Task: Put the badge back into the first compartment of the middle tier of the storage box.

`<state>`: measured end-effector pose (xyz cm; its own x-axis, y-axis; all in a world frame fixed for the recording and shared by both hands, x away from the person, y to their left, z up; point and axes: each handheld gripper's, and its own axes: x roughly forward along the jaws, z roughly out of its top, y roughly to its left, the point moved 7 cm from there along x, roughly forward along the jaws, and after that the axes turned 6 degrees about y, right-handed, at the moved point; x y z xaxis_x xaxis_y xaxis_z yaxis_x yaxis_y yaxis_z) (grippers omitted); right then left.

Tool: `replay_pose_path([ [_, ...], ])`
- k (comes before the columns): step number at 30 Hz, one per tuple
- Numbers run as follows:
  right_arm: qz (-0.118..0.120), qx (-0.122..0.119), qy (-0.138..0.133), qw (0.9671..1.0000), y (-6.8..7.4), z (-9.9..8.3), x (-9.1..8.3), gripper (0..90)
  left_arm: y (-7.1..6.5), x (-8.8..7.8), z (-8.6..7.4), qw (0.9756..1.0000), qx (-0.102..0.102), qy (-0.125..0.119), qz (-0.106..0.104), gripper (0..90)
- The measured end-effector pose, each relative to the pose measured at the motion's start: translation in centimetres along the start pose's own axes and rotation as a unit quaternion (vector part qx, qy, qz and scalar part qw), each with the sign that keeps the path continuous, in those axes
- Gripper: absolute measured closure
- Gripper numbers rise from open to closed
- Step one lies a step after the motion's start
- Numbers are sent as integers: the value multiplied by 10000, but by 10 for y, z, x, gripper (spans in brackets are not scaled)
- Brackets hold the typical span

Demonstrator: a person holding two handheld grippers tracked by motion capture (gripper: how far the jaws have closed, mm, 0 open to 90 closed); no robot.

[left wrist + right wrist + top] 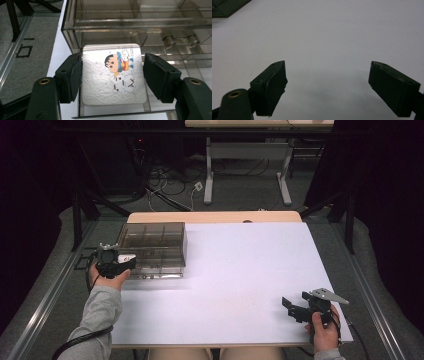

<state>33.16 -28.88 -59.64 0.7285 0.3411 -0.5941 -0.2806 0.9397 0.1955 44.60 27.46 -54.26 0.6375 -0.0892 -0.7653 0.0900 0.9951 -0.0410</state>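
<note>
In the high view, the left gripper (131,261) sits at about nine o'clock on the white table (240,280), its tip at the near left corner of a smoky clear plastic box (154,248) with inner dividers, and a small white card (127,258) shows between its jaws. The right gripper (289,307) rests at about four o'clock near the table's front edge, well apart from the box, with its jaws spread and nothing between them. In the left gripper view, the square card (113,75), white with rounded corners and a cartoon print toward its two o'clock corner, lies in the middle between the two black jaws; the left gripper (112,75) has the nine o'clock pad against the card's edge and the three o'clock pad right at the opposite edge, so it pinches the card. The box (140,22) fills the twelve o'clock half, behind and under the card. In the right gripper view, the right gripper (328,82) stands wide over the bare table (324,32), and a corner of the box (227,6) shows at eleven o'clock.
</note>
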Motion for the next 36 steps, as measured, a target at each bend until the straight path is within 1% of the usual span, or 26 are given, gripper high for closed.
replay_pose_path([
  [2, -13, -1, 54, 10000, 0, -1, -1, 143, 1, 2, -2, 10000, -25, 24, 32, 335],
  [4, -11, 4, 53, 10000, 0, -1, -1, 143, 3, 3, -3, 10000, -10, 72, 58, 335],
  [5, -12, 3, 54, 10000, 0, -1, -1, 143, 4, 4, -4, 9999, -53, 67, 62, 335],
  [12, -15, -20, 51, 10000, -1, -1, -1, 143, 7, 5, -7, 9999, -63, 134, 89, 335],
  [14, -17, 28, 51, 10000, 0, -1, -1, 143, 7, 5, -7, 9998, -65, 143, 93, 334],
  [15, -17, 28, 51, 10000, 0, -1, -1, 143, 7, 5, -7, 9998, -75, 114, 107, 334],
  [16, -12, 14, -6, 10000, 0, 0, 0, 143, 7, 5, -7, 9999, -82, 98, 113, 334],
  [20, 7, -21, 12, 10000, 0, 0, 0, 143, 5, 5, -6, 9999, -136, 41, 52, 334],
  [22, 5, -19, 1, 10000, 0, 0, 0, 143, 5, 4, -5, 9999, -116, 23, 76, 326],
  [26, 37, -39, 10, 10000, 1, 0, 0, 143, 5, 2, -4, 9999, -154, -19, 52, 307],
  [27, 34, -38, 33, 10000, 1, -1, 1, 143, 5, 2, -3, 9998, -160, -63, 53, 305],
  [30, 20, -4, 22, 10000, 2, -1, 2, 143, 4, -1, -1, 9998, -149, -105, 40, 303],
  [32, 58, -87, 97, 9999, 3, -2, 1, 143, 4, -3, 0, 9998, -147, -154, 52, 303],
  [33, 63, -96, 93, 9999, 3, -2, 1, 143, 4, -5, 1, 9997, -135, -214, 45, 302],
  [36, 65, -92, 89, 9999, 3, -1, 1, 143, 5, -9, 3, 9994, -170, -293, -1, 300],
])
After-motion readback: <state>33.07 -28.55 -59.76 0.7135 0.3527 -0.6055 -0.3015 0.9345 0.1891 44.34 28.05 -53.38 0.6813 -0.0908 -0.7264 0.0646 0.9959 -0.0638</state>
